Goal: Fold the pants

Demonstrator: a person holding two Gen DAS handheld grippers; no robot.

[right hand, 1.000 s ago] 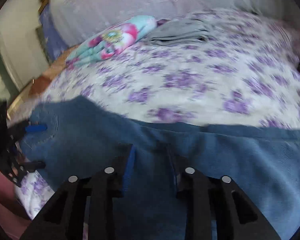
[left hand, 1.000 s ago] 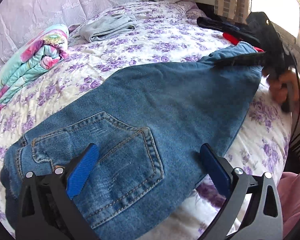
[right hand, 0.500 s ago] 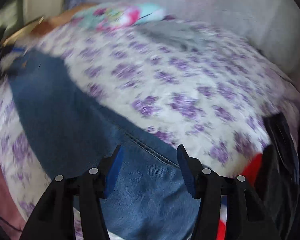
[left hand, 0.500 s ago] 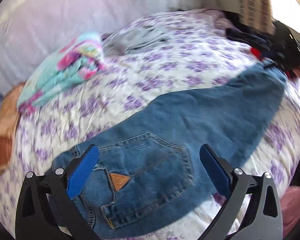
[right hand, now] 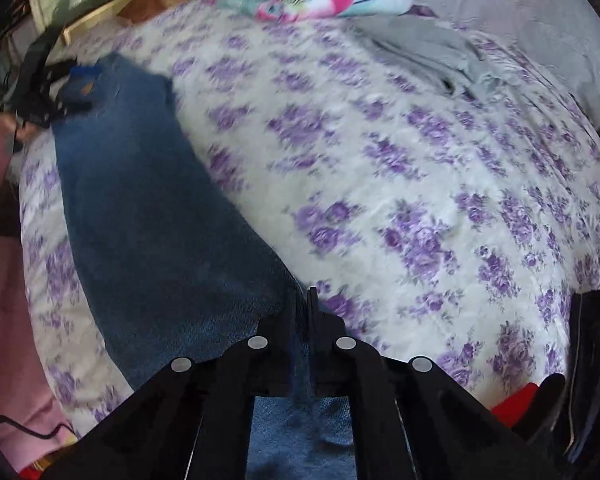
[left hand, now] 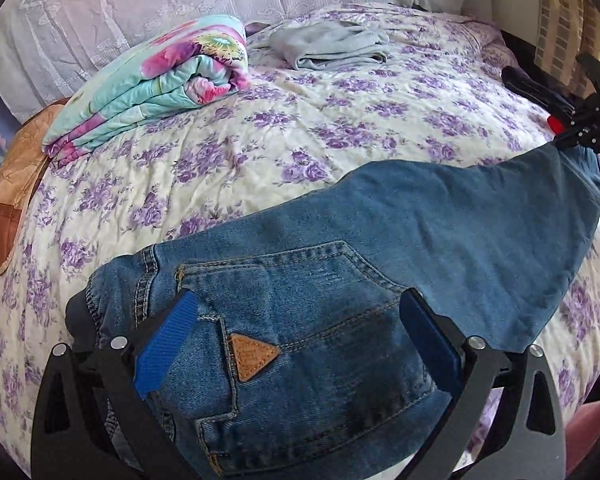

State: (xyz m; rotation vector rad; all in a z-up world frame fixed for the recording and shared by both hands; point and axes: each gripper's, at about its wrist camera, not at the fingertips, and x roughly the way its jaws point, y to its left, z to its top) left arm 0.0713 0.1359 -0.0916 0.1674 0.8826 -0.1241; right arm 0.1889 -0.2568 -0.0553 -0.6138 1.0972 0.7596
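The jeans (left hand: 380,248) stretch lengthwise between grippers, waist toward the spread left gripper (left hand: 296,344). The right gripper (right hand: 306,320), open half a second ago, now pinches the hem.

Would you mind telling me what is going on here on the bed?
A person with a handheld gripper in each hand is folding a pair of blue denim jeans on the purple-flowered bedspread. The right gripper is shut on the leg end of the jeans. The left gripper is open, its blue pads either side of the back pocket at the waist end. The jeans lie stretched along the bed's near edge. A folded floral blanket and folded grey garment sit further back.
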